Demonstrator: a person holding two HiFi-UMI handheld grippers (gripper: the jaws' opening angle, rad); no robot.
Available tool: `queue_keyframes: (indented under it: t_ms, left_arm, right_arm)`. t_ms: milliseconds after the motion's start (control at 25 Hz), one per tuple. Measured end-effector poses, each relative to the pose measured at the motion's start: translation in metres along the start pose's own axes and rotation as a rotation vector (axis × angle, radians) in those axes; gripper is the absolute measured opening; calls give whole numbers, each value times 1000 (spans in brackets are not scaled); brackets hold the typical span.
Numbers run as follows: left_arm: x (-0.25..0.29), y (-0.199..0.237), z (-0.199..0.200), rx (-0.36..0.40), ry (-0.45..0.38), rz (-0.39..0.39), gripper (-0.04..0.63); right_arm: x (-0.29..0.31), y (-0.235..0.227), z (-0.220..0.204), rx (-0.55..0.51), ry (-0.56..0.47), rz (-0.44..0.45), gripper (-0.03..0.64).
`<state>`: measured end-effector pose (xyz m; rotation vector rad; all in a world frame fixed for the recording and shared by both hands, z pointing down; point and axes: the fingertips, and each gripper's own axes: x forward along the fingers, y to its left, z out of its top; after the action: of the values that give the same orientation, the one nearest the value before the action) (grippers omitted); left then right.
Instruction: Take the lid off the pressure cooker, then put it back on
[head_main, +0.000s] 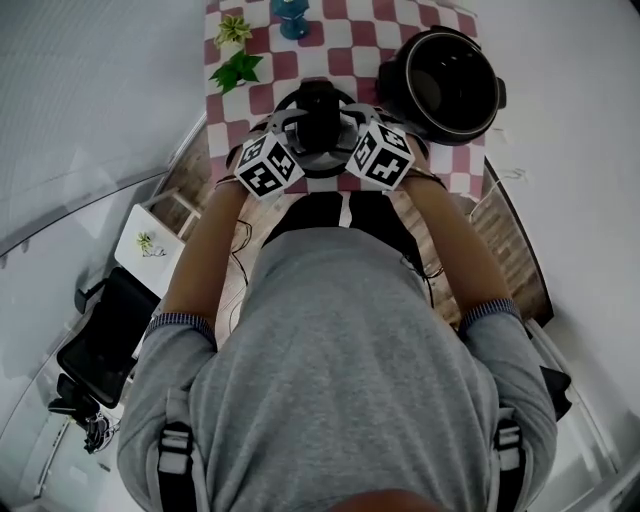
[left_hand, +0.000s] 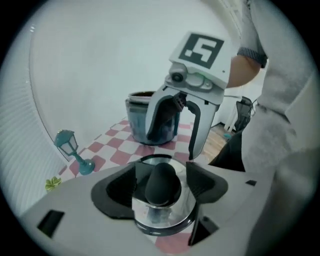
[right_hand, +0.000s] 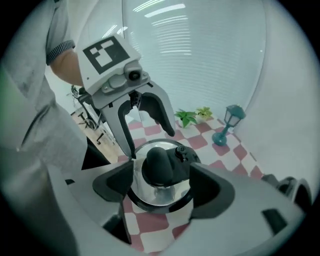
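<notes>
Steel lid (right_hand: 159, 194), black knob (right_hand: 159, 165), ungripped between spread jaws of left gripper (left_hand: 162, 184) and right gripper (right_hand: 161, 182).

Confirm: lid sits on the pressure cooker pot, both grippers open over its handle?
No. The lid lies on the checkered tablecloth beside the open pressure cooker pot, not on it; the head view shows this. Both the left gripper and the right gripper are open over its handle.

One lid (right_hand: 161, 167), one cooker pot (head_main: 400, 100), one lantern (right_hand: 227, 122), two plant sprigs (head_main: 237, 70).
</notes>
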<state>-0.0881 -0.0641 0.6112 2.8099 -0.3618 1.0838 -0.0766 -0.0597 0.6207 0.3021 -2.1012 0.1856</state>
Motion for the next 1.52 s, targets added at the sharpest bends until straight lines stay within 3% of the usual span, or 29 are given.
queue_keyframes:
  t_ms: [200,480,680,840,1040,1160,1520]
  left_arm:
    - [-36,6,38,-79,-199,45,333]
    - [-86,0,98,-95,-449,77,333]
    - [-116,3,124,-118,-581,146,333]
    - [-139,8,146,-142,-707,203,333]
    - [-159,13,154,-148,-745,269,333]
    - [-166,15,159,-143,-779,290,333]
    - [-166,15,153,-149,-760,303,344]
  right_arm:
    - [-54,-2,16,111,-190,-57,366]
    - [-132,-5,48,133,-450,-172,362]
    - [-166,-16,57,193,-582,-230,353]
    - [-192,-21,69,170,-741,-295,347]
    - [-218,-23,85,153,-851,-368,341]
    - [-216,-23,81,146,-833,-356,344]
    - [-206,-21,80,142,-813,-331,409]
